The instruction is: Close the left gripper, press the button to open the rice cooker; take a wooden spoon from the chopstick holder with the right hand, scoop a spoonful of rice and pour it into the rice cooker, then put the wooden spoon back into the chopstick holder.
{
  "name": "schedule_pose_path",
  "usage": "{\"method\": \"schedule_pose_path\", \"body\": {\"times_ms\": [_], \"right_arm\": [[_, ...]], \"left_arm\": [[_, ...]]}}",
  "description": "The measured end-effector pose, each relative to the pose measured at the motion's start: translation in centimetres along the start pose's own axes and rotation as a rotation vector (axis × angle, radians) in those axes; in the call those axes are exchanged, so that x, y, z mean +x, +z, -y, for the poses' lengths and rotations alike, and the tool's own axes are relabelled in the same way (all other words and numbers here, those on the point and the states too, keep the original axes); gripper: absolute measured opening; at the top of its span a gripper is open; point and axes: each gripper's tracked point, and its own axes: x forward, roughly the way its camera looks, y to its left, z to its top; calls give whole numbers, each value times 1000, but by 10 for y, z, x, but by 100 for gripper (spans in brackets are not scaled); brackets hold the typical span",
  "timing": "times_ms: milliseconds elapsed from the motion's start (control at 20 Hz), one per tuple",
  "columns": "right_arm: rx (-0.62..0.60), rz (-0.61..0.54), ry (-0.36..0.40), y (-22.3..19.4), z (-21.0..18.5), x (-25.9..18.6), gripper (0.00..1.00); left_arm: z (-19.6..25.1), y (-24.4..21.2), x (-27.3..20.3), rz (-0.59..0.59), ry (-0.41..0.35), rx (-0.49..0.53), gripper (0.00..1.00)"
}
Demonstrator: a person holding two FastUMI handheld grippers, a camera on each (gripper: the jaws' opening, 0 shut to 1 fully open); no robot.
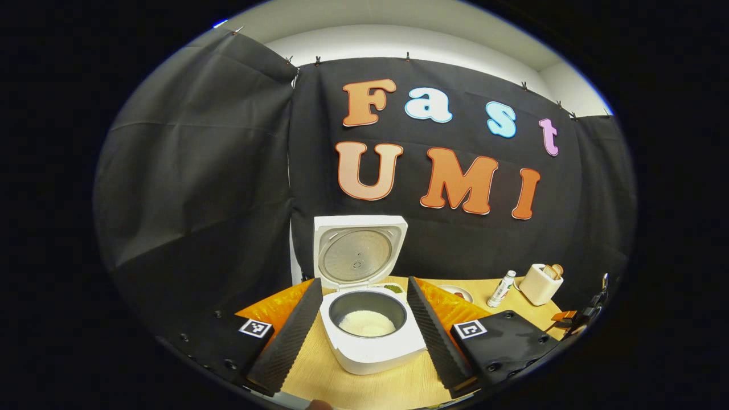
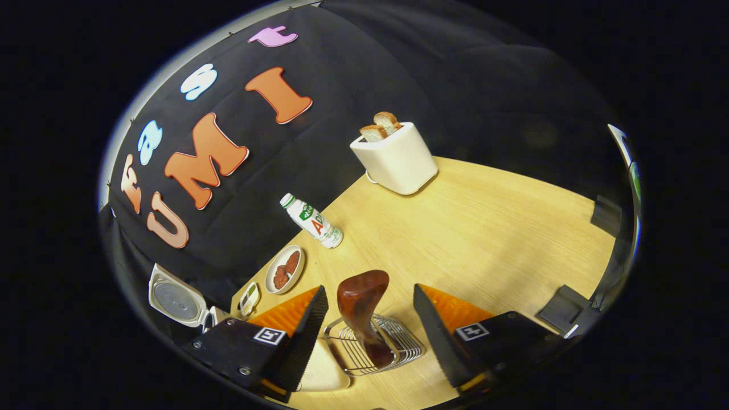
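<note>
The white rice cooker (image 1: 370, 341) stands on the wooden table with its lid (image 1: 356, 250) raised upright and white rice (image 1: 366, 323) in its dark pot. My left gripper (image 1: 364, 285) is open, its two fingers flanking the cooker without touching it. In the right gripper view a dark wooden spoon (image 2: 359, 302) stands bowl-up in a wire chopstick holder (image 2: 398, 341). My right gripper (image 2: 370, 289) is open, with the spoon between its fingers and gaps on both sides. The cooker's open lid (image 2: 176, 299) shows at the far left there.
A white toaster (image 2: 396, 159) with two bread slices stands at the table's back. A small bottle (image 2: 312, 221) stands near the cloth wall, with a plate of reddish food (image 2: 285, 269) and a small dish (image 2: 249, 297) beside it. A white object (image 2: 319, 370) lies by the holder.
</note>
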Motion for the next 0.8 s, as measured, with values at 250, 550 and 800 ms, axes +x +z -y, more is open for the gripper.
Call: {"method": "schedule_pose_path", "body": {"times_ms": [250, 550, 800], "right_arm": [[-95, 73, -63, 32, -1, -14, 95], [-218, 204, -79, 91, -34, -52, 95], [-347, 268, -53, 121, -71, -82, 95]], "left_arm": [[9, 9, 3, 22, -22, -21, 100], [14, 20, 12, 38, -28, -32, 100], [11, 53, 30, 77, 4, -38, 100]]}}
